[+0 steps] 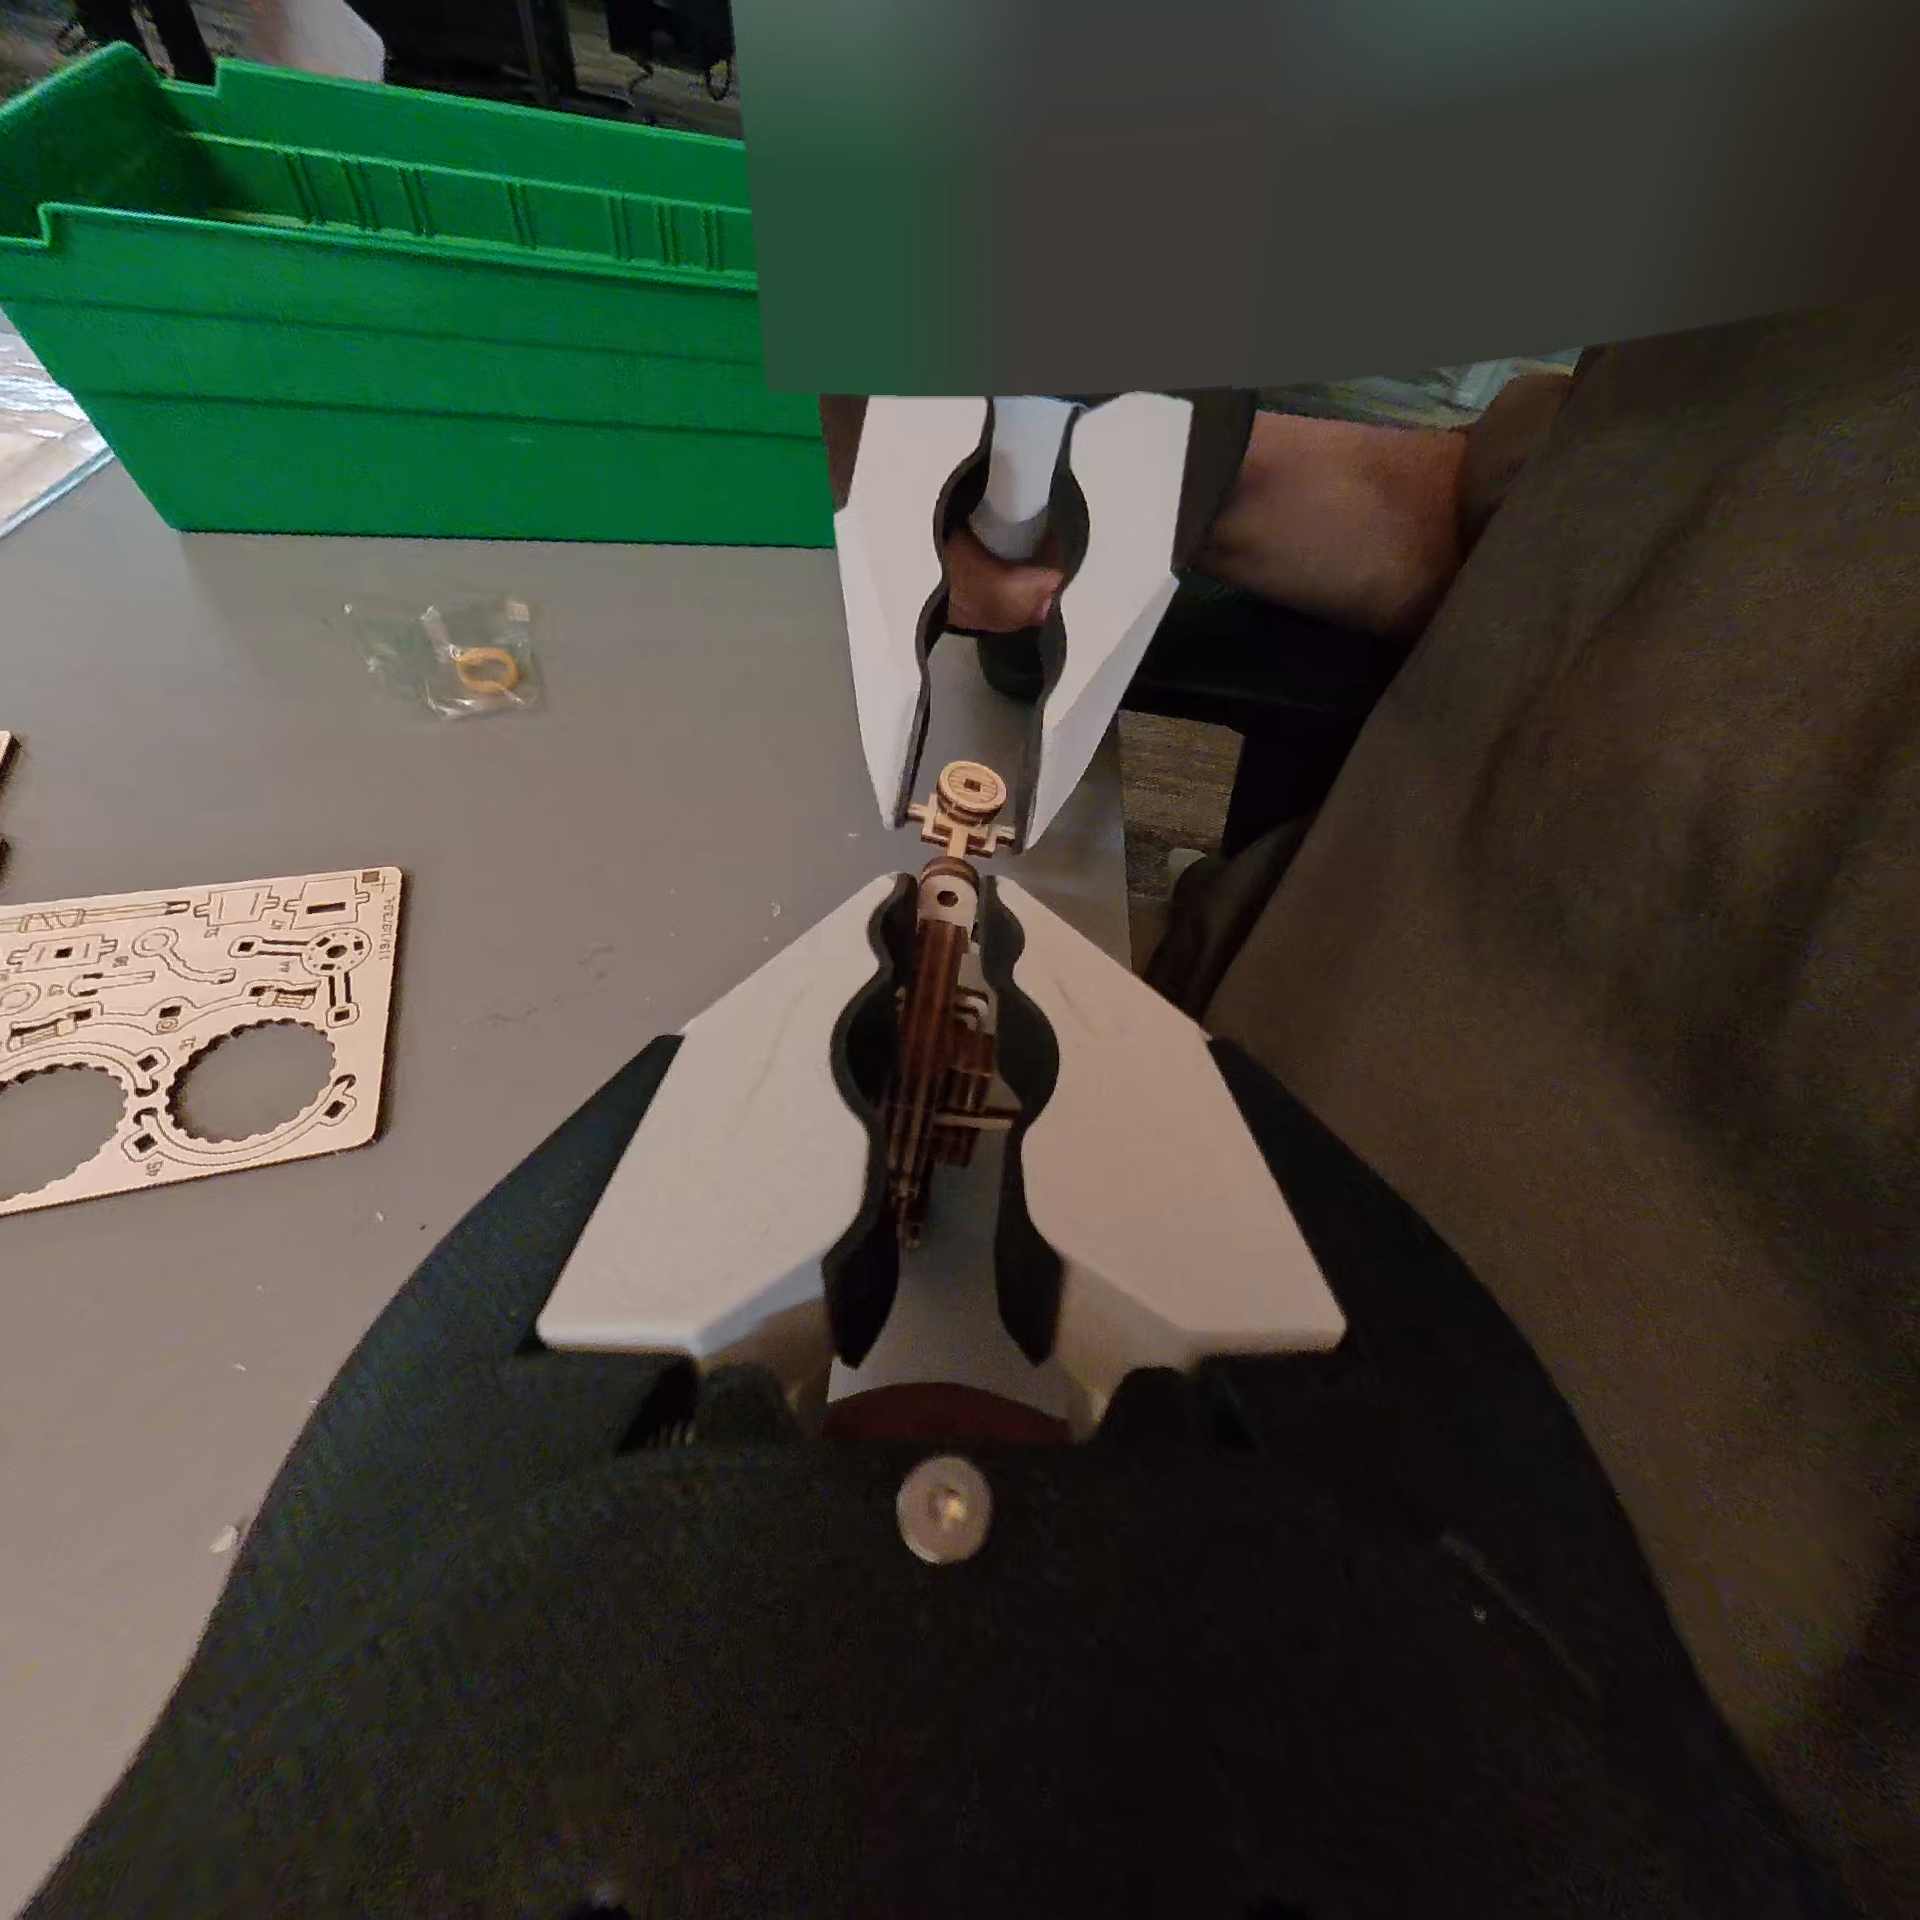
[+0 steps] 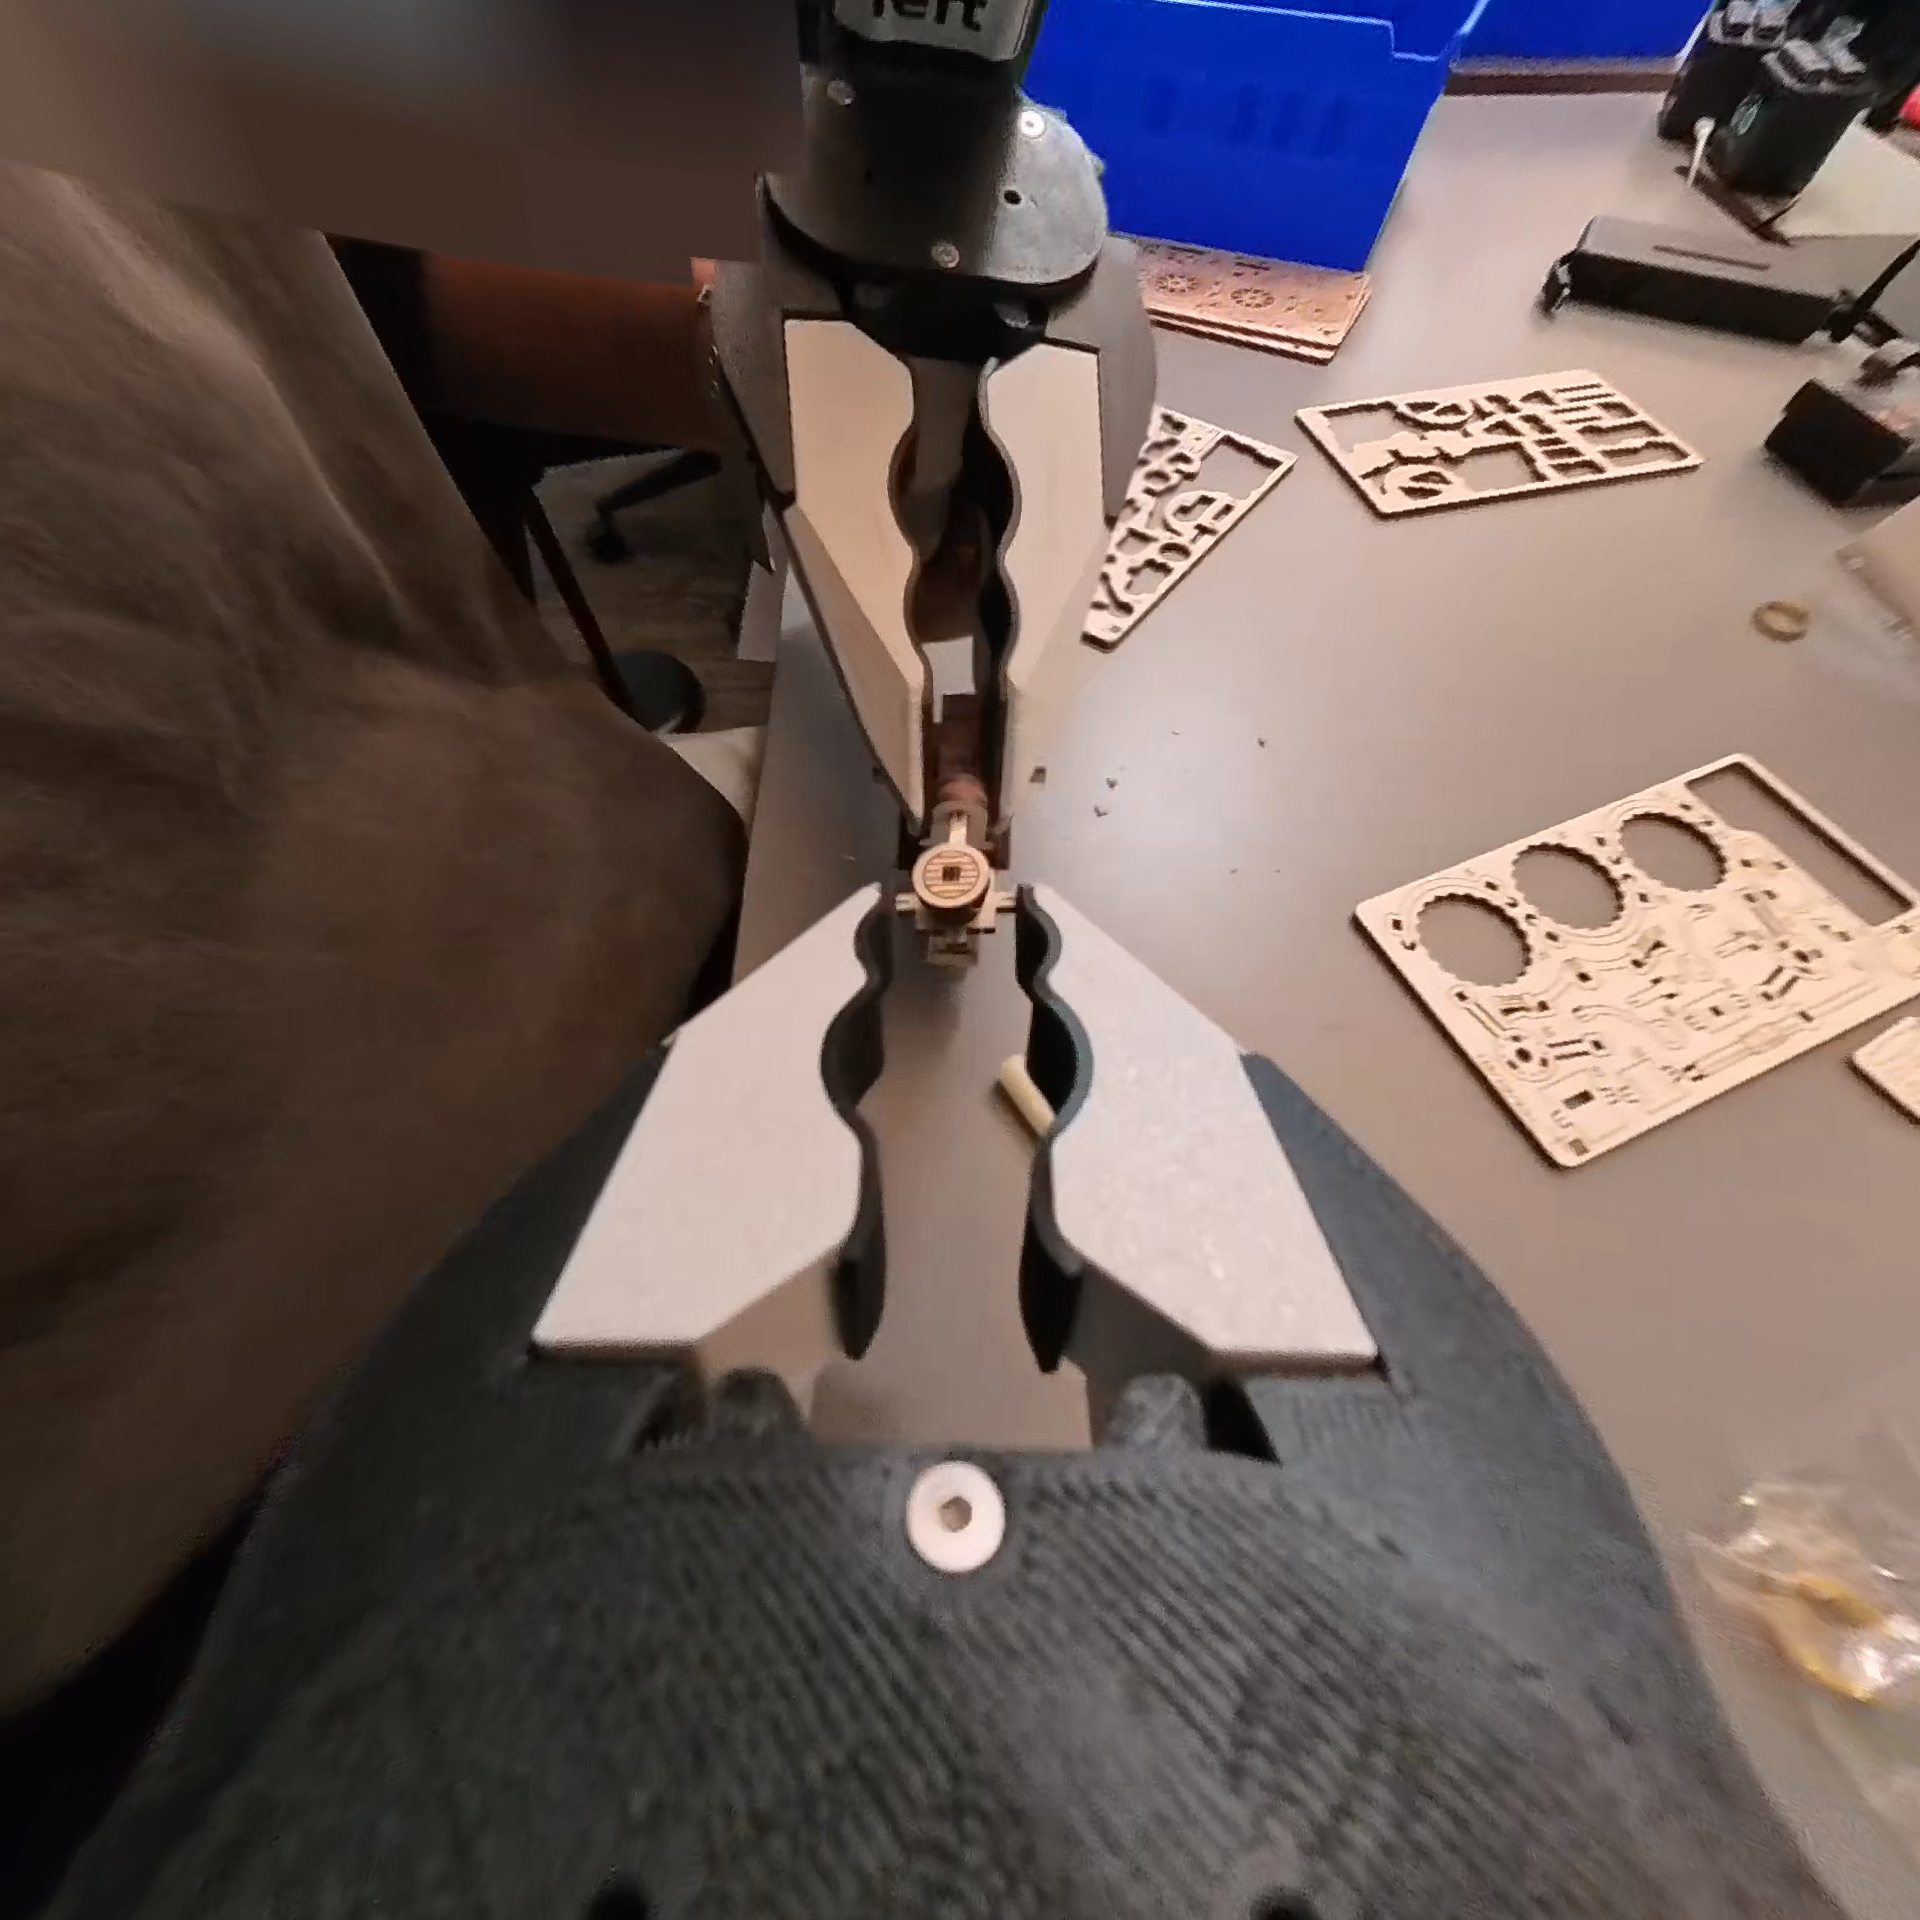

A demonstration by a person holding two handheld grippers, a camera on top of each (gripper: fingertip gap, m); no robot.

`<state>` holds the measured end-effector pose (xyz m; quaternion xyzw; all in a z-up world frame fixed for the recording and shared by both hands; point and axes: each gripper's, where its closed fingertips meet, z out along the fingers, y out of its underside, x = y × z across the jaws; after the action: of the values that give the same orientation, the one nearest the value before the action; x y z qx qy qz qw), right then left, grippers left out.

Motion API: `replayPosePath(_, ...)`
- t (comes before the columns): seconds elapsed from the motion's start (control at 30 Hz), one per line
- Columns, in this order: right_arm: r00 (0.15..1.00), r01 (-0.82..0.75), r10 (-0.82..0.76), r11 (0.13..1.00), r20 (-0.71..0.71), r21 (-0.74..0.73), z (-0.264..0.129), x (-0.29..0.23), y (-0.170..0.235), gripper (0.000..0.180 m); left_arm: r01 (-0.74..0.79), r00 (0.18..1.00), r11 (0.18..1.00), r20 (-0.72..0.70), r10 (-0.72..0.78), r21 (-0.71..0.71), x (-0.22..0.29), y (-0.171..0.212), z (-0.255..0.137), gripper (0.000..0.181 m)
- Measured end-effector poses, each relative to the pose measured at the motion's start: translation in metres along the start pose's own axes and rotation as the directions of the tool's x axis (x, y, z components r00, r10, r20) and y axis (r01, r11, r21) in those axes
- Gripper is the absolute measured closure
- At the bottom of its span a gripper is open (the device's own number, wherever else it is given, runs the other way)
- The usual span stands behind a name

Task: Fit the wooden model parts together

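Observation:
My left gripper (image 1: 948, 883) is shut on a layered wooden model assembly (image 1: 940, 1049), whose rounded tip with a hole pokes out past the fingertips. My right gripper (image 2: 956, 906) is shut on a small wooden part with a round cap and cross bar (image 2: 951, 888). The two grippers face each other tip to tip above the grey table. In the left wrist view the small part (image 1: 966, 805) sits just beyond the assembly's tip, with the right gripper (image 1: 961, 821) behind it. In the right wrist view the left gripper (image 2: 956, 810) holds the assembly (image 2: 961, 769) right against the small part.
A green bin (image 1: 416, 343) stands at the back left. Punched wooden part sheets (image 1: 187, 1039) (image 2: 1642, 977) lie on the table, with more sheets (image 2: 1496, 436) farther off. A small bag with a rubber ring (image 1: 468, 665), a blue bin (image 2: 1236, 125) and a person's brown sleeve (image 2: 260, 779) are close by. Less than 4 cm separates the two grippers' tips.

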<state>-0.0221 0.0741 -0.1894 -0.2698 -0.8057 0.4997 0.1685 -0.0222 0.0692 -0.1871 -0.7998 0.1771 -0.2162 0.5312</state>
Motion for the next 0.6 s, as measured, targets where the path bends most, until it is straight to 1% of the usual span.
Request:
replayPosePath(0.23, 0.99, -0.117, 0.114, 0.992, 0.078, 0.035, 0.0019, -0.0017, 0.0012, 0.159, 0.004, 1.0, 1.0, -0.018, -0.004, 0.008, 0.0021, 0.0004, -0.0008, 0.171)
replayPosePath(0.6, 0.987, -0.145, 0.142, 0.989, 0.071, 0.027, 0.0019, -0.0006, 0.001, 0.159, -0.007, 1.0, 1.0, 0.011, 0.007, 0.005, -0.0012, -0.0001, -0.0007, 0.17)
